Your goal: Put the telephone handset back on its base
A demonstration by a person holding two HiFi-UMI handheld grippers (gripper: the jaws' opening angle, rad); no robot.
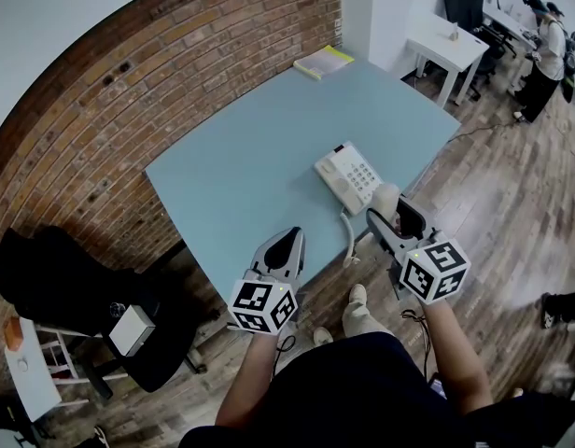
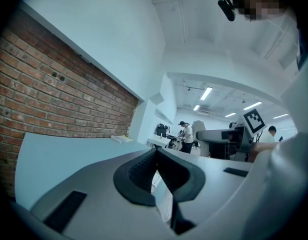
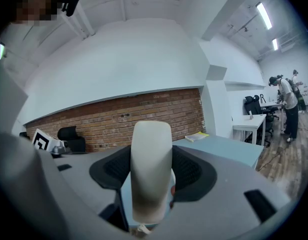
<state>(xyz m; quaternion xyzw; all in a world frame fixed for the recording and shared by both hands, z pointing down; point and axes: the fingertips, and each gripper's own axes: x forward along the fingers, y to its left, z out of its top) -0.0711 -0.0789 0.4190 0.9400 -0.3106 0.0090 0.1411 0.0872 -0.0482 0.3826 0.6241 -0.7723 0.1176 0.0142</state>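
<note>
Holding the handset [image 3: 151,169] at the desk's [image 1: 241,185] near edge, near the base [image 1: 347,175] but not on it.
Right tongs [image 1: 396,215] are clamped on the one handset, which stands upright between the jaws; left tongs [image 1: 287,243] are closed on nothing, low over the near edge. To do this well, I judge: bring the handset over the one base, line it up along the cradle beside the keypad, lower it gently with the single cord [image 1: 348,236] slack, then let go. One book [image 1: 323,61] lies at the far corner.
</note>
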